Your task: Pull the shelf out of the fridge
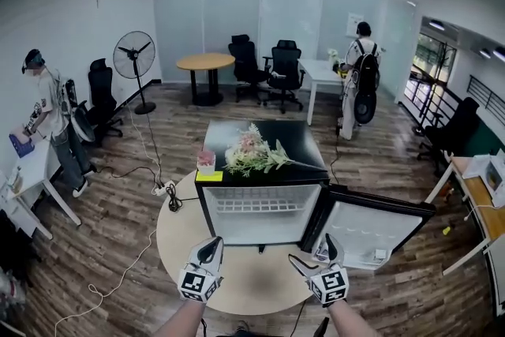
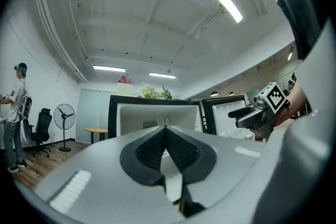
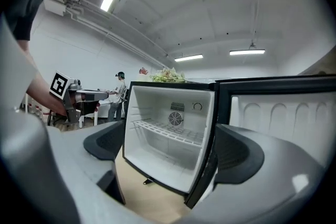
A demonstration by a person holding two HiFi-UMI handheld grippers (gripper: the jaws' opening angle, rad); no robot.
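Observation:
A small black fridge point(image 1: 210, 211) stands on a round table point(image 1: 245, 284), its door point(image 1: 371, 226) swung open to the right. Inside, a white wire shelf point(image 1: 256, 207) lies level about halfway up, and it also shows in the right gripper view as the shelf point(image 3: 167, 131). My left gripper point(image 1: 210, 249) hovers over the table short of the fridge's left half, with its jaws shut and nothing between them point(image 2: 166, 140). My right gripper point(image 1: 314, 256) is level with it near the door hinge. Its jaws stand open and empty, and the fridge opening shows between them point(image 3: 170, 147).
A bunch of flowers point(image 1: 254, 154), a small pink pot point(image 1: 206, 160) and a yellow note point(image 1: 209, 177) sit on the fridge top. A cable and power strip point(image 1: 164, 189) lie by the table's left edge. A person point(image 1: 49, 118) stands far left, another point(image 1: 359, 75) at the back.

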